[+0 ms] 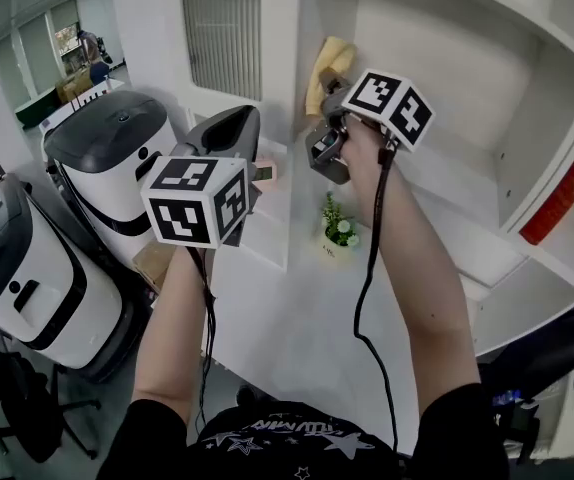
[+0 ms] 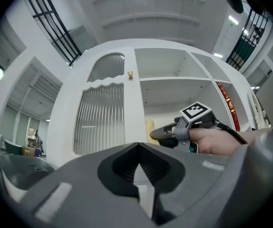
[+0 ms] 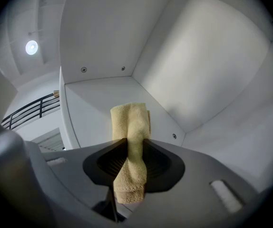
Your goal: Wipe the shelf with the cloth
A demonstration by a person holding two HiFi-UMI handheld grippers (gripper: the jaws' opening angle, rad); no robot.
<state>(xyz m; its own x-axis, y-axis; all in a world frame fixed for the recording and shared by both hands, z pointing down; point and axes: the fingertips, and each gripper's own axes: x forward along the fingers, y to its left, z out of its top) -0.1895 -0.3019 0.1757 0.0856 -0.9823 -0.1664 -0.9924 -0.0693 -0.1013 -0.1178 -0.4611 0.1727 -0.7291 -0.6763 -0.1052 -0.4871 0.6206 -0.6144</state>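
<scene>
My right gripper [image 3: 129, 148] is shut on a folded yellow cloth [image 3: 130, 127], which sticks up past the jaws into a white shelf compartment [image 3: 108, 99]. In the head view the yellow cloth [image 1: 329, 66] shows above the right gripper [image 1: 325, 138], held up at the shelf's left wall. My left gripper [image 2: 137, 158] is shut with nothing in it, held lower and to the left of the right one. In the left gripper view the right gripper [image 2: 167, 134] and the cloth [image 2: 149, 127] appear in front of the shelf opening.
A white cabinet door with ribbed glass [image 2: 101, 118] stands left of the open shelves. A small potted plant [image 1: 339, 233] sits on the white counter [image 1: 297, 338]. White and black machines [image 1: 27, 278] stand at the left. A red strip [image 1: 572, 183] runs along a shelf at the right.
</scene>
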